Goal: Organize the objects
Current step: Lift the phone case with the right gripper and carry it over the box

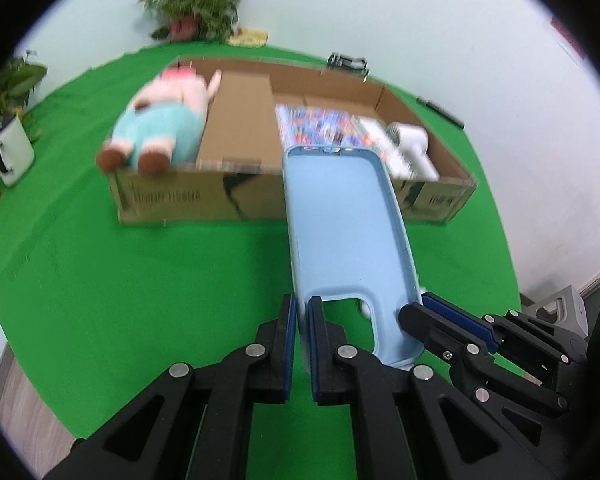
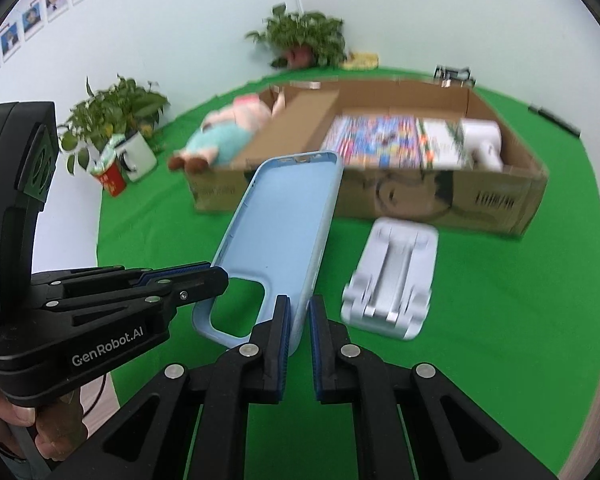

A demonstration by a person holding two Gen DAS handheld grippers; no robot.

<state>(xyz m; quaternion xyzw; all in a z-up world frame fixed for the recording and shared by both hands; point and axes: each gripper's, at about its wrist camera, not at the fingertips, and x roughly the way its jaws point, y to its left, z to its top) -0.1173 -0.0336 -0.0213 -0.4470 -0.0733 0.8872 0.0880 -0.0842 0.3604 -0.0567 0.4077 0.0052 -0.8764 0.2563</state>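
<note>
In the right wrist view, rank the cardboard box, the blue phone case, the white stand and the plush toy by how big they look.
1. cardboard box
2. blue phone case, though it is held close to the camera, which inflates it
3. white stand
4. plush toy, farther back, so its true size against the stand is unsure

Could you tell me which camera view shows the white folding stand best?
The right wrist view: the white stand lies in full sight on the green cloth, in front of the cardboard box. The left wrist view shows almost nothing of it, since the phone case blocks it.
</note>
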